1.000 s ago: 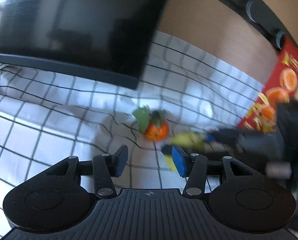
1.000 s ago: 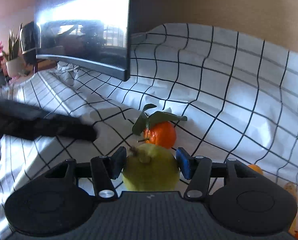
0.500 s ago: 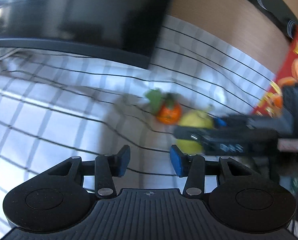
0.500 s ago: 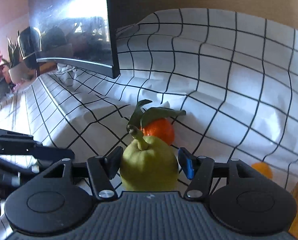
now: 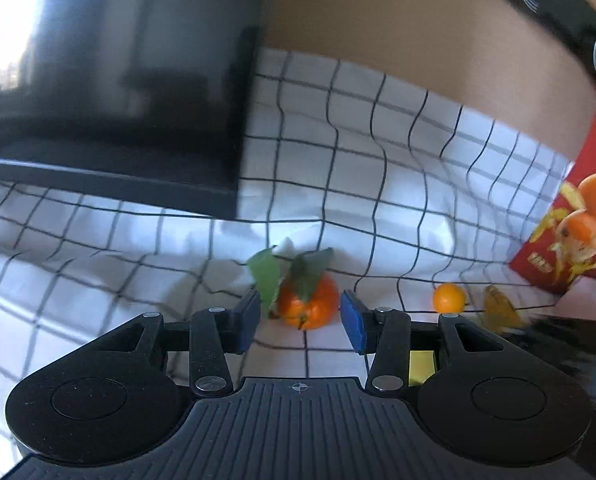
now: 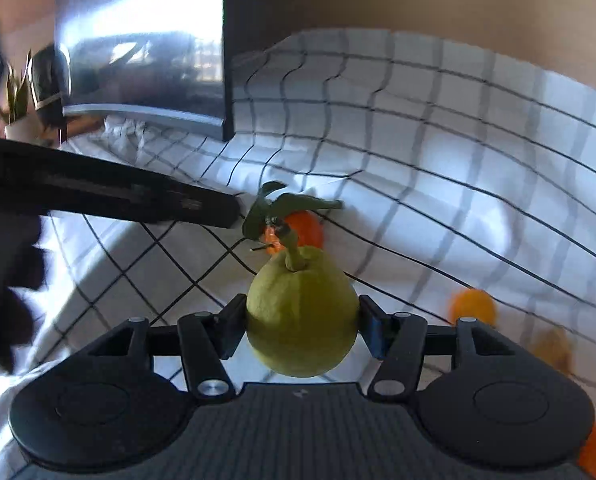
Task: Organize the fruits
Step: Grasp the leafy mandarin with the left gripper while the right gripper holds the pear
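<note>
The right gripper [image 6: 302, 320] clamps a green pear [image 6: 302, 312] at lower centre, stem up. The left gripper [image 5: 300, 320] gapes wide around a leafy mandarin [image 5: 308, 306] on the checked cloth [image 5: 398, 184]; blurred small orange [image 5: 449, 298] at right

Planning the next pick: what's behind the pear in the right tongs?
Behind the pear sits a leafy tangerine on the checked cloth; its lower part is hidden by the pear.
</note>
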Demonstrator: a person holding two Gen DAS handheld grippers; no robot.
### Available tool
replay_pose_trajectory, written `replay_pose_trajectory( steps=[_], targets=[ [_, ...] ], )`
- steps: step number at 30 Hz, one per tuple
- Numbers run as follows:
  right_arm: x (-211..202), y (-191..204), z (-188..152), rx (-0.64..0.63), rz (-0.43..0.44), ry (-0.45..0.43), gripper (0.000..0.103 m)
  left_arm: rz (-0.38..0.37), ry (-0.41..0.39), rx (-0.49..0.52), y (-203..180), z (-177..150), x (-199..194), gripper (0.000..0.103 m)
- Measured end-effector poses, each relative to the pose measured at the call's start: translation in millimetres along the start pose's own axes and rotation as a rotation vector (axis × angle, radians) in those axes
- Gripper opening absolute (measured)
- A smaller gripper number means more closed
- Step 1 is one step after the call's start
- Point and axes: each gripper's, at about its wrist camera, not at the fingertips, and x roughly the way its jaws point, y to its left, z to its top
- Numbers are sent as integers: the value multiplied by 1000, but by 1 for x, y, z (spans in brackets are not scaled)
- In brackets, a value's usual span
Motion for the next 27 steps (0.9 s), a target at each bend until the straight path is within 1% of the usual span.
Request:
replay_pose_trajectory(
  steps=[3,4,5,7,9,10,11,13,16,19,21,23,25,27],
  targets=[
    [-40,-10,-12,39,-17,-26,58,76,30,-10,-11,0,23,50],
    [-53,-14,-17,49,-27,-26,58,94,36,-17,-13,-1,28,54],
    [-66,-17,-24,61,-38,-22,58,98,39,-24,-15,-1,32,58],
    [-89,-24,-37,81,-52,-11,58,95,55,-37,-19,-1,39,60],
    [-107,-27,-51,89,-67,-1,58,114,72,-22,-27,0,45,59],
    [-116,-28,-59,92,-77,7,58,125,82,-6,-33,0,48,55],
    [-122,-28,-65,95,-87,16,58,132,95,4,-37,0,52,54],
    [-134,-30,-79,108,-118,38,58,138,109,3,-42,0,59,55],
    [-154,-35,-100,152,-141,61,58,166,110,13,-46,1,65,52],
    [-176,-36,-119,168,-157,72,58,178,106,19,-51,1,64,52],
    [-189,-39,-128,167,-171,77,58,143,131,-14,-52,-1,59,52],
    [-202,-40,-137,170,-185,77,58,76,148,-51,-56,-8,46,51],
    [-212,-45,-145,181,-198,75,58,40,147,-15,-71,-21,29,51],
    [-220,-51,-153,199,-216,77,58,-7,165,47,-92,-39,10,51]
  ],
)
